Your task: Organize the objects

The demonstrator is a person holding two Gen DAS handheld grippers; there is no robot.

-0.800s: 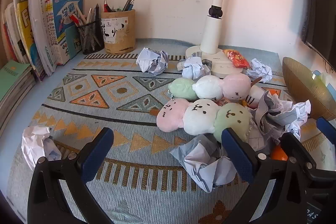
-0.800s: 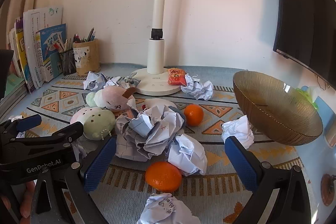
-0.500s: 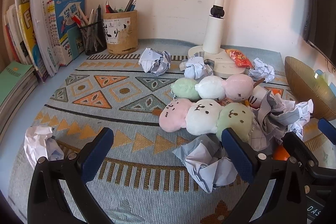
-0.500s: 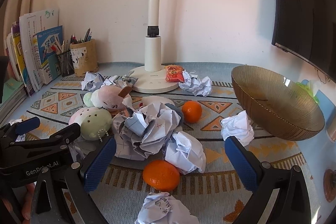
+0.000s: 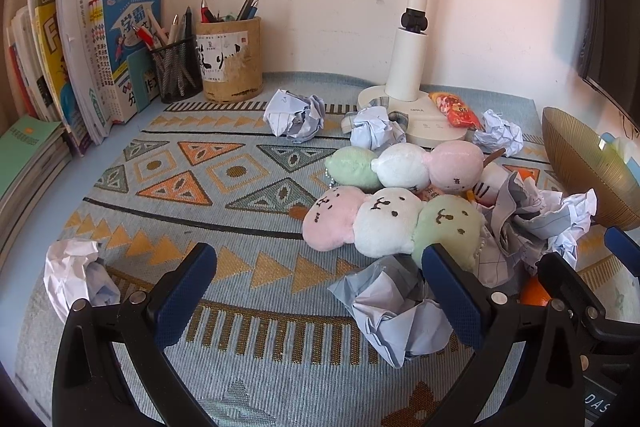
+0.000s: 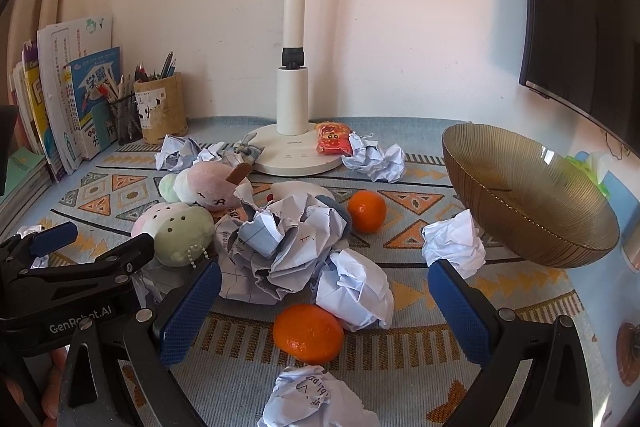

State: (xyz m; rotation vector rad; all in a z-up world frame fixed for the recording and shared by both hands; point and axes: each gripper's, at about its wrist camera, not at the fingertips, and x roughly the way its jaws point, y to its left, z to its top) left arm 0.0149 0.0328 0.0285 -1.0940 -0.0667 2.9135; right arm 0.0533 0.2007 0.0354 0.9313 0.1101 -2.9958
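Both views have edged nearer; the tongs gape empty, left marked "GenRobot.AI".

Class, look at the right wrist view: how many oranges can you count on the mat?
2. One orange lies near the camera, between the open right gripper's fingers; the other orange sits farther back, beside the crumpled paper pile. Paper may hide more.
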